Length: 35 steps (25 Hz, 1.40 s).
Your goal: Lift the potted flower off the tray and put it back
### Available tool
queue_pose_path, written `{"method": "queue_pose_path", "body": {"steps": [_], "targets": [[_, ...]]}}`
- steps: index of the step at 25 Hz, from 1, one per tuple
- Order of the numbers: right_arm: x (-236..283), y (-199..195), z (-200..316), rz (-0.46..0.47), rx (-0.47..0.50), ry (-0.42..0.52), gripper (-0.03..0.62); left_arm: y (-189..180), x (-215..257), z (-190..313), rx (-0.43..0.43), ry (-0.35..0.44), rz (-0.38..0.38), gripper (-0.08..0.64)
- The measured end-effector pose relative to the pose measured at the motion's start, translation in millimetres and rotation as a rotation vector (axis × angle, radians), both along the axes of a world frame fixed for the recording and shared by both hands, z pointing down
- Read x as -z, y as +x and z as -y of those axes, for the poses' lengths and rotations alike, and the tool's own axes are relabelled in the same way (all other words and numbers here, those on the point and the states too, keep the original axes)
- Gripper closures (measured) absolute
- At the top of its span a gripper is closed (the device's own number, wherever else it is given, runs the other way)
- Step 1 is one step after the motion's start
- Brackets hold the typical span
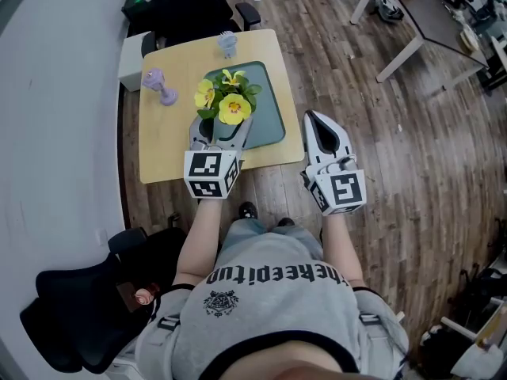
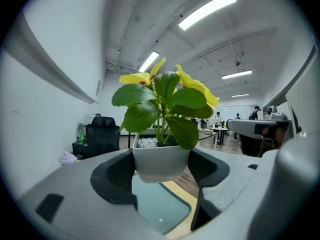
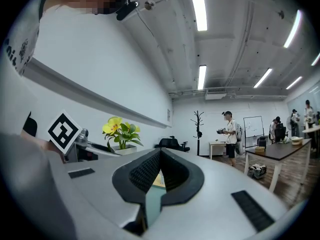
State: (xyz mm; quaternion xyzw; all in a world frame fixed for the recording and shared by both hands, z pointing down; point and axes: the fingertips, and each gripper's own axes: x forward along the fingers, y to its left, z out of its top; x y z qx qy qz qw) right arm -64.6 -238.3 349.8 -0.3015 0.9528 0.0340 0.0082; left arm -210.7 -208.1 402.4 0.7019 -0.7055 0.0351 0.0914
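- Two sides of potted flower (image 2: 161,161) found pinched between left gripper (image 1: 220,133) jaws; stem axis upright.
- Judged clear of tray (image 2: 160,206), hung straight above it.
- Noted right gripper (image 3: 157,171) jaws pressed together, empty, off right edge of table (image 1: 166,145); left nearer.

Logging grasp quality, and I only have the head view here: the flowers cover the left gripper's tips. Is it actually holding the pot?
Observer: Yes. In the left gripper view, the left gripper has its jaws pressed against both sides of the white pot.
Operator: Is it lifted clear?
Observer: It looks so: the pot's underside shows, with the teal tray visible below it.
Operator: And the other one?
Observer: Its own view shows the right gripper with jaws together and nothing between them.
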Motion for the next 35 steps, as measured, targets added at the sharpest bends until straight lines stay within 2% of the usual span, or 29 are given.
{"method": "queue_pose_path", "body": {"steps": [9,19,35], "targets": [[17,28,-16,0.027,0.035,0.017,0.591,30,42,-36,0.041,0.071,0.032,0.227],[24,39,-38,0.044,0.077,0.031,0.591,47,52,-68,0.068,0.095,0.039,0.227],[28,29,-49,0.041,0.080,0.050,0.591,37,44,-53,0.027,0.081,0.041,0.227]]}}
